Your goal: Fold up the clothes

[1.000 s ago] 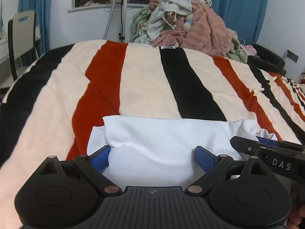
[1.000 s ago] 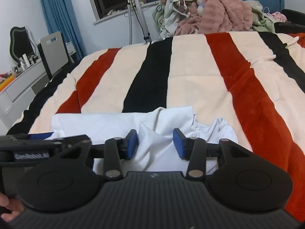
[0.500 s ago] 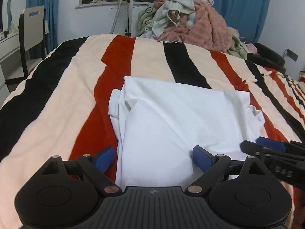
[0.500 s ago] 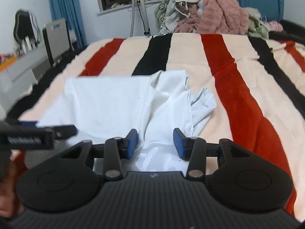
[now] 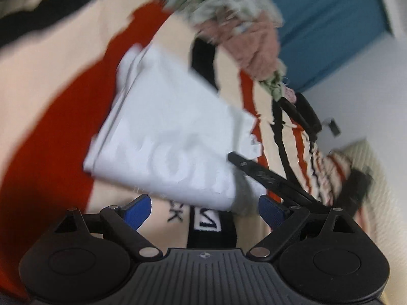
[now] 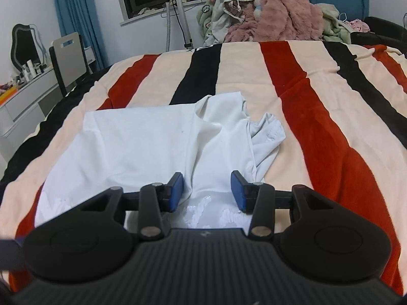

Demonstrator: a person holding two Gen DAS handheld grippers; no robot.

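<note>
A white garment (image 6: 157,147) lies partly folded on the striped blanket (image 6: 318,132), with a rumpled sleeve at its right side. In the left wrist view it (image 5: 168,137) is blurred and tilted. My right gripper (image 6: 206,194) is open and empty, just above the garment's near edge. My left gripper (image 5: 205,209) is open and empty, pulled back off the garment's near edge over the blanket (image 5: 51,132). The right gripper's fingers (image 5: 259,172) show in the left wrist view at the garment's right corner.
A pile of clothes (image 6: 267,17) sits at the far end of the bed. A chair (image 6: 68,61) and a white desk (image 6: 23,94) stand to the left. Blue curtains (image 6: 76,17) flank a dark window.
The left gripper has swung and tilted sharply, pulling back off the garment; its view is blurred. The right gripper has eased back a little. The garment lies still.
</note>
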